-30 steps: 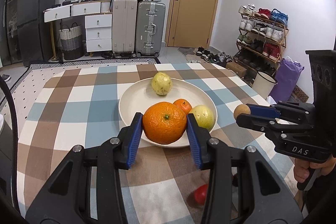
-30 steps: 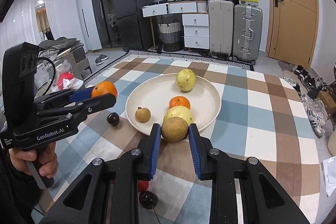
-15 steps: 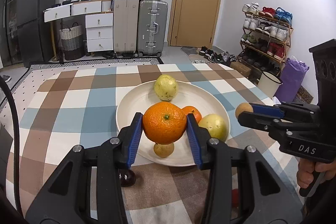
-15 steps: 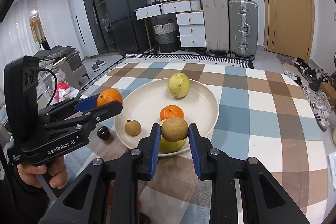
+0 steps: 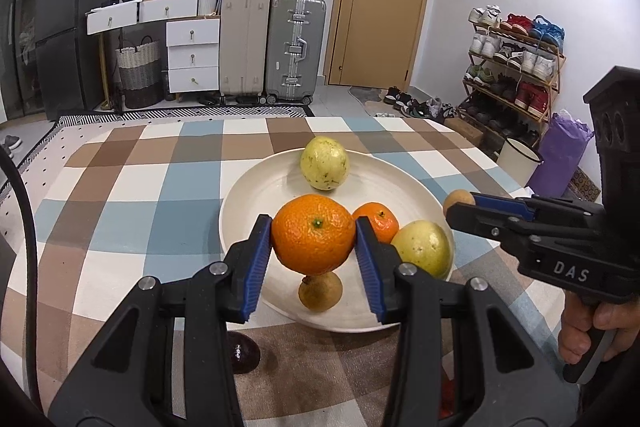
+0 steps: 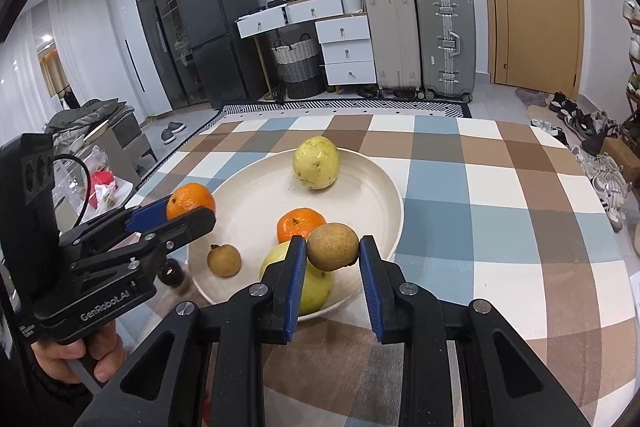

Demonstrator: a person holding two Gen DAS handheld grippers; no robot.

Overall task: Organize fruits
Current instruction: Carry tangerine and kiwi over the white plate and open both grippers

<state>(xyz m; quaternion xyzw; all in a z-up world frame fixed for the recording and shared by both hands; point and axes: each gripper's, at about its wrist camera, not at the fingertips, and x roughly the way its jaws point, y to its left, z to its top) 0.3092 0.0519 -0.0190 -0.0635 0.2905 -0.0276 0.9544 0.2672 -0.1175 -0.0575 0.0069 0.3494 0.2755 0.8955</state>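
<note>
My left gripper [image 5: 314, 245] is shut on a large orange [image 5: 314, 234] and holds it above the near-left part of the white plate [image 5: 256, 195]. My right gripper [image 6: 332, 261] is shut on a small brown round fruit [image 6: 333, 246] above the plate's near rim [image 6: 394, 227]. On the plate lie a yellow-green fruit at the back [image 5: 325, 163], a small tangerine [image 5: 378, 221], a second yellow-green fruit [image 5: 422, 253] and another small brown fruit [image 5: 320, 291]. Each gripper shows in the other's view: the right one [image 5: 460, 205], the left one [image 6: 188, 205].
A dark round fruit [image 5: 242, 353] lies on the checked tablecloth [image 5: 120, 207] near the plate's left front. A bit of red fruit [image 5: 446, 401] shows at the front right. Suitcases, drawers, a fridge and a shoe rack stand beyond the table.
Both grippers have moved forward and lifted a little over the plate with their fruits still held. The plate looks closer in both views.
</note>
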